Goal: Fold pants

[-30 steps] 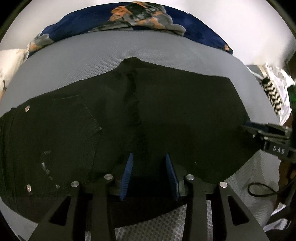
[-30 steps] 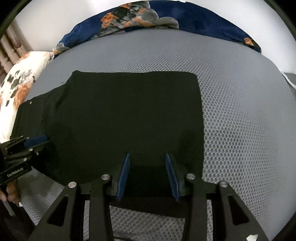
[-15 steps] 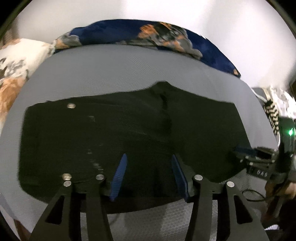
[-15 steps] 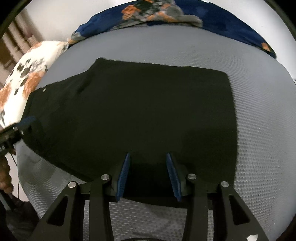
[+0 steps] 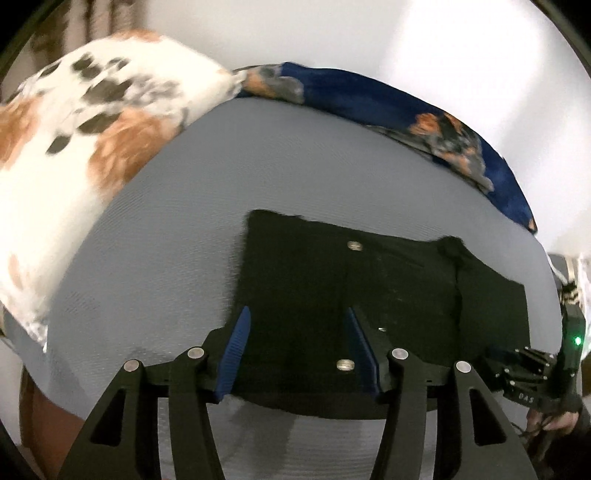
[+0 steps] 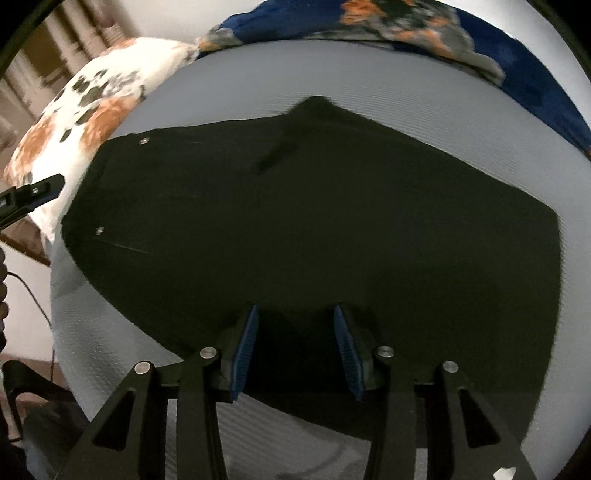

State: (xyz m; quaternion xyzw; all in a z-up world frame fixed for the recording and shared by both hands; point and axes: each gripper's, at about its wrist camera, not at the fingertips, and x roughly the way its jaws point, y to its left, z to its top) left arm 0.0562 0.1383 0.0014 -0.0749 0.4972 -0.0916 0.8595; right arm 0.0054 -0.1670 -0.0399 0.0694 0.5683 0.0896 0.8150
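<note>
While the black pants (image 5: 369, 295) lie flat on the grey mesh bed (image 5: 295, 166), both claws hang over their near edge, released and grasping nothing. The left gripper (image 5: 297, 350) has its blue pads (image 5: 236, 343) spread apart above the cloth, its jaws having just been opening, with only flat fabric and a metal stud (image 5: 346, 364) showing between them. The right gripper (image 6: 297, 354) also stands parted over the pants (image 6: 314, 240), its pads (image 6: 243, 350) clear of the cloth, with nothing pinched between them.

No containers are in sight; the bed carries everything. The pants sit toward its near edge, the waist end with its studs toward the bed's left side. A white pillow (image 5: 74, 147) with orange and dark blotches rests at the bed's far left corner, and a navy floral blanket (image 5: 406, 118) runs along the far edge against the pale wall.

From the left wrist, the pants' left edge and two studs (image 5: 355, 245) are plain, and the right gripper (image 5: 517, 373) appears at the far right with a green light (image 5: 577, 340) on its body; the pants' right end is cut off. From the right wrist, the whole spread of cloth shows, including a raised peak (image 6: 317, 105) at its far edge and the square right end near the bed's right side. There the left gripper's tip (image 6: 33, 194) pokes in at the left edge, in front of the pillow (image 6: 92, 110), and the blanket (image 6: 443, 33) is seen too.
</note>
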